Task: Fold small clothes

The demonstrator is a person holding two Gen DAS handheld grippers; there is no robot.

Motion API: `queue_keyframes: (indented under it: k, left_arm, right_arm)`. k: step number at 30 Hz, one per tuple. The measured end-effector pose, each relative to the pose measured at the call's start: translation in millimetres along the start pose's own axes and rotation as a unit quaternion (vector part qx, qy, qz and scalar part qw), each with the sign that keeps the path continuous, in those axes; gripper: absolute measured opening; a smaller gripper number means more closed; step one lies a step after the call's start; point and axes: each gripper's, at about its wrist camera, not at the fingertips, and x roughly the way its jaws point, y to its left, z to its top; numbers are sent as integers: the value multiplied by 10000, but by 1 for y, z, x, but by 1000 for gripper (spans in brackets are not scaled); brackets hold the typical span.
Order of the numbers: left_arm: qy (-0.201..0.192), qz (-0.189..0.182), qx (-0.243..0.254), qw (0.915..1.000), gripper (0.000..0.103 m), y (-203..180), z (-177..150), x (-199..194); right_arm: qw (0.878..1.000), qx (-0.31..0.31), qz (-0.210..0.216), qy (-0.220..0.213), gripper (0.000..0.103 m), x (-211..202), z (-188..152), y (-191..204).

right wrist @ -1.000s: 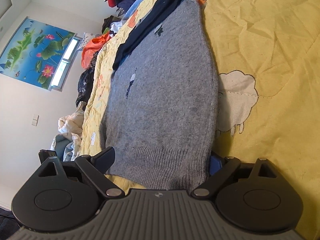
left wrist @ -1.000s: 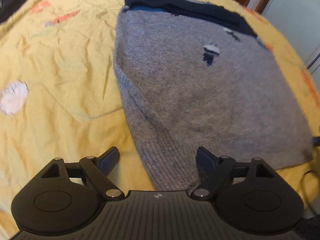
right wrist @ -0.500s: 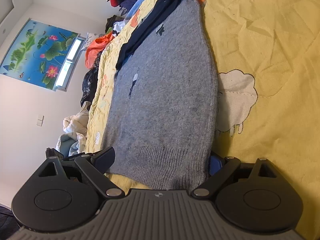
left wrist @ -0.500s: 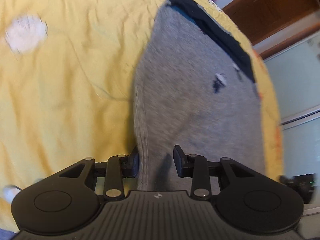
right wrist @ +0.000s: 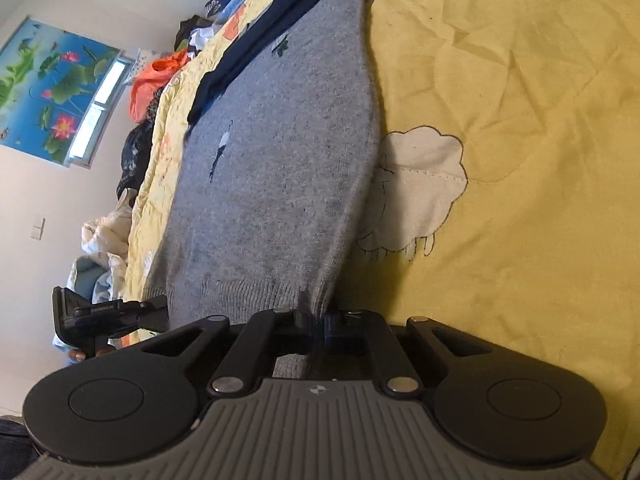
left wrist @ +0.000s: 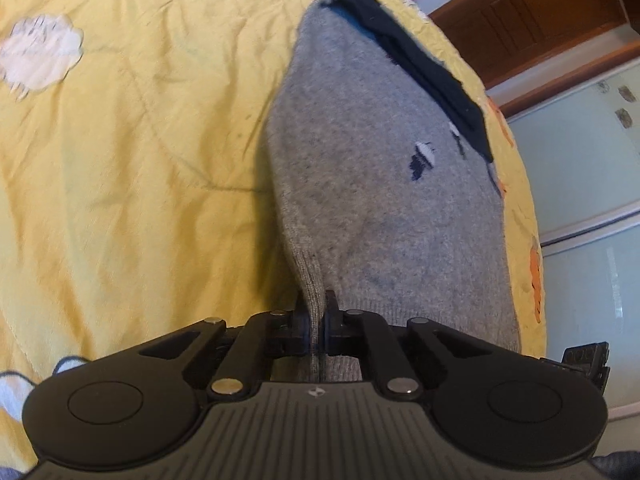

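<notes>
A small grey knit sweater (left wrist: 384, 200) with a navy collar band (left wrist: 416, 60) lies flat on a yellow bedspread (left wrist: 140, 160). My left gripper (left wrist: 316, 316) is shut on the ribbed hem at one near corner, and the knit is pinched into a ridge between the pads. In the right wrist view the same sweater (right wrist: 280, 168) stretches away, and my right gripper (right wrist: 318, 322) is shut on the hem at its other near corner. The left gripper (right wrist: 112, 312) shows at the far end of the hem there.
The bedspread (right wrist: 520, 160) has a white sheep patch (right wrist: 420, 184) beside the sweater. Piled clothes (right wrist: 160, 76) lie beyond the bed's far edge under a lotus picture. A wooden door (left wrist: 532, 16) and pale cabinet panels (left wrist: 580, 160) stand past the bed.
Both grippers were open a second ago and have closed on the hem corners. The left gripper rolled and shifted sideways to the hem's edge; the right one stayed put.
</notes>
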Motion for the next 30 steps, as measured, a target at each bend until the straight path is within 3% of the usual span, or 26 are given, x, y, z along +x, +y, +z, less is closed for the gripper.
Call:
queue_keyframes:
  k: [2, 7, 13, 16, 19, 25, 30]
  left_arm:
    - [-121, -198, 28, 9997, 6, -3, 4, -6]
    - [-629, -976, -97, 9932, 6, -13, 39, -31]
    - [-1399, -1507, 231, 9784, 6, -44, 124, -39]
    - [-1676, -1471, 388, 9740, 6, -63, 178, -22]
    - [-1736, -1227, 583, 9754, 6, -79, 235, 8]
    - [-1722, -747, 871, 9784, 6, -95, 331, 79]
    - [-1723, -341, 1056, 9788, 6, -95, 383, 138]
  right_arm:
    - [10000, -54, 0, -26, 12, -1, -1, 3]
    - [9968, -149, 590, -514, 12, -23, 19, 17]
    - [9769, -282, 1326, -1650, 12, -43, 99, 39]
    - [9675, -191, 1433, -2074, 12, -33, 154, 42]
    - [9639, -27, 1382, -2277, 12, -13, 214, 41]
    - [9661, 143, 1050, -2355, 12, 44, 318, 30]
    - [9709, 459, 679, -2249, 12, 92, 373, 1]
